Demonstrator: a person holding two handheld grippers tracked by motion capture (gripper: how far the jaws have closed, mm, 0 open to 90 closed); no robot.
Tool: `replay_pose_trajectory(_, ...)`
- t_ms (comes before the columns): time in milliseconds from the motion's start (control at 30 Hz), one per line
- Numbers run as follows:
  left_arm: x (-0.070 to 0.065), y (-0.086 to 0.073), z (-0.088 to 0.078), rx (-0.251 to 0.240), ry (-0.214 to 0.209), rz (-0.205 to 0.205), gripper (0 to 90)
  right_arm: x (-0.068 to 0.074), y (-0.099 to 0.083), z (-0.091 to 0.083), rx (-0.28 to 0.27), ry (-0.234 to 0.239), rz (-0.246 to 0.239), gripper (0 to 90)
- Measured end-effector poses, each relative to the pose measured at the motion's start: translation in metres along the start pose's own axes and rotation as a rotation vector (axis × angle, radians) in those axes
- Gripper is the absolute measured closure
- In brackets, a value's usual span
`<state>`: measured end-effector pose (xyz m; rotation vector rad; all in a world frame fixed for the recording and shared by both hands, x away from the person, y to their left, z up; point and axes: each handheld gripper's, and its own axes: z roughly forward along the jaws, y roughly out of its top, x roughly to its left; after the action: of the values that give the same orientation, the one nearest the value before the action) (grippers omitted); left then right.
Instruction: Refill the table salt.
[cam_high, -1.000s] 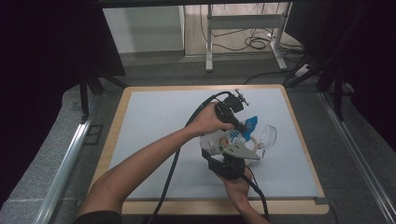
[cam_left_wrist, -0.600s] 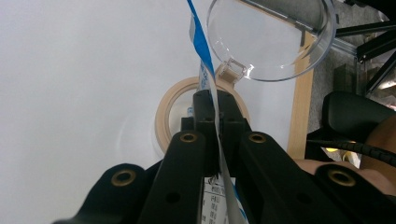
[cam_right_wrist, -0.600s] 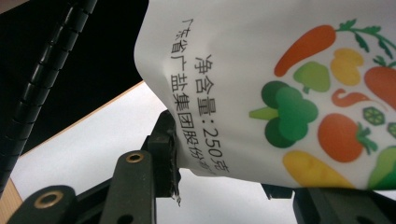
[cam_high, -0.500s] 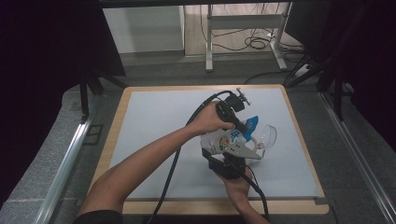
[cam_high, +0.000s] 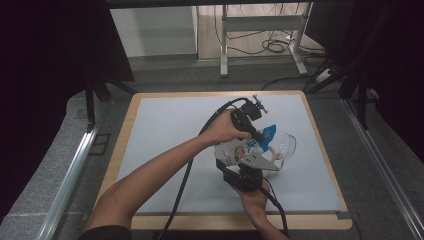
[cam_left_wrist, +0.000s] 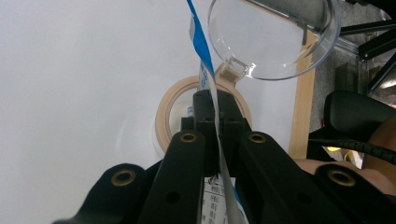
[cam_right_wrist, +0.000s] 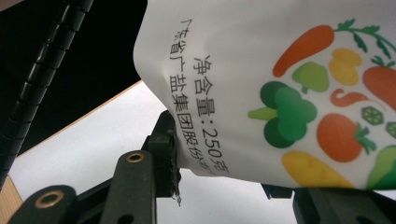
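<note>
In the high view we hold a white pouch (cam_high: 239, 152) printed with vegetables above the middle of the grey bench (cam_high: 165, 125), between our two grippers. Our left gripper (cam_high: 260, 137) comes down from above and is clenched on the pouch's blue top edge, with its cable looping back over the forearm. Our right gripper (cam_high: 246, 172) sits under the pouch, nearer to us, and grasps its lower part. Just beside the pouch, on its right, stands a clear plastic container (cam_high: 285, 146) on the bench

In the left gripper view, the two black jaws are pressed together on the thin blue-and-white edge of the pouch (cam_left_wrist: 208, 79), which runs up between them. Beyond the jaw tips we see a tan ring (cam_left_wrist: 170, 109) lying on the bench (cam_left_wrist: 84, 70), and touching its far side the clear container (cam_left_wrist: 271, 37)

In the right gripper view, the pouch (cam_right_wrist: 289, 84) hangs close before the camera, its printed vegetables and black lettering plain. The jaws grasp its bottom corner from either side, above the bench (cam_right_wrist: 88, 140)
</note>
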<state>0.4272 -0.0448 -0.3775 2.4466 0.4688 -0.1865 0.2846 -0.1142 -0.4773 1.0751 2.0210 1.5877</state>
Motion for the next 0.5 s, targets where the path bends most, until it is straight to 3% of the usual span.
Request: replay_pose_trajectory(500,0.0006,-0.0002,0.0001,0.001,-0.003,-0.002,90.0,0.0002,-0.0007,0.0006,0.0,0.003,0.006,56.5)
